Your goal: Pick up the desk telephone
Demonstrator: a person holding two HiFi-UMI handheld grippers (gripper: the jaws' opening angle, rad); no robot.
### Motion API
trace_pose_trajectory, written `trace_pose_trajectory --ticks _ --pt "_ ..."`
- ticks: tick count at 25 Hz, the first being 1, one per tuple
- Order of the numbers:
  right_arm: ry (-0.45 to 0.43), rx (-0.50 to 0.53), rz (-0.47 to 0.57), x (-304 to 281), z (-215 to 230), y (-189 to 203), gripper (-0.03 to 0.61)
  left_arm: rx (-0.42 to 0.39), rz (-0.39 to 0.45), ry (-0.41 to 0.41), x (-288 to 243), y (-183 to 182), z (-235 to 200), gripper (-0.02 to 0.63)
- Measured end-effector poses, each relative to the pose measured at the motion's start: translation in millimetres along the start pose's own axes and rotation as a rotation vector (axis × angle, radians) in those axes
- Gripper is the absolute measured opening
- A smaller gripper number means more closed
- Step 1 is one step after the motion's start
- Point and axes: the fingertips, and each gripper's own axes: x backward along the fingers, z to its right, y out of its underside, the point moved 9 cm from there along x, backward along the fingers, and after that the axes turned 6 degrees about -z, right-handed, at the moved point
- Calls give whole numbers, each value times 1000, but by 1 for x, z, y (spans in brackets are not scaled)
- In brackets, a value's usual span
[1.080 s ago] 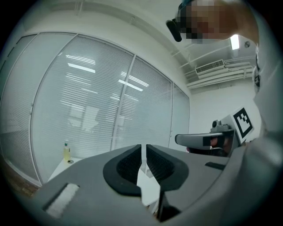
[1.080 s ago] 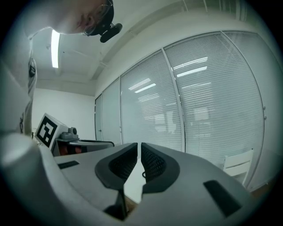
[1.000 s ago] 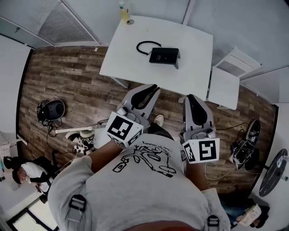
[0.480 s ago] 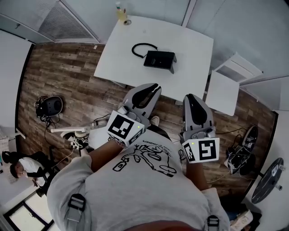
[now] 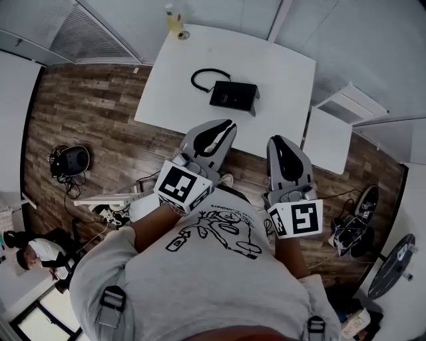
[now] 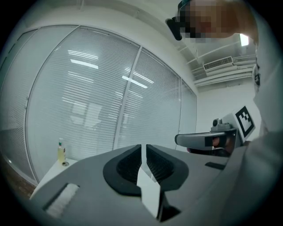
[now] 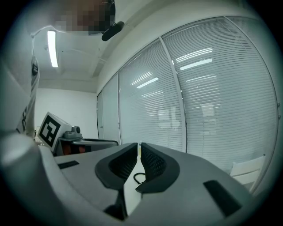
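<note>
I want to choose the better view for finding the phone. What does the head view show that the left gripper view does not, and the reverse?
Only the head view shows the black desk telephone and the wooden floor. Only the left gripper view shows the window blinds and the ceiling vent. Both show the white table, the bottle at its corner, and the right gripper.

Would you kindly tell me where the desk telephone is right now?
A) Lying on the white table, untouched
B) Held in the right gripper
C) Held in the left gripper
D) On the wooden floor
A: the desk telephone lies on the white table, while the left gripper and right gripper are both shut, empty and apart from it.
</note>
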Motion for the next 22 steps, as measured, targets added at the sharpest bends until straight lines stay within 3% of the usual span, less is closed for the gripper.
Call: trace_pose_trajectory --ticks 15,22 --pt "36 34 -1 -146 8 -52 21 14 8 48 -55 -42 -142 32" --pt "63 38 -8 -192 7 -61 22 13 4 82 -74 -53 -188 32"
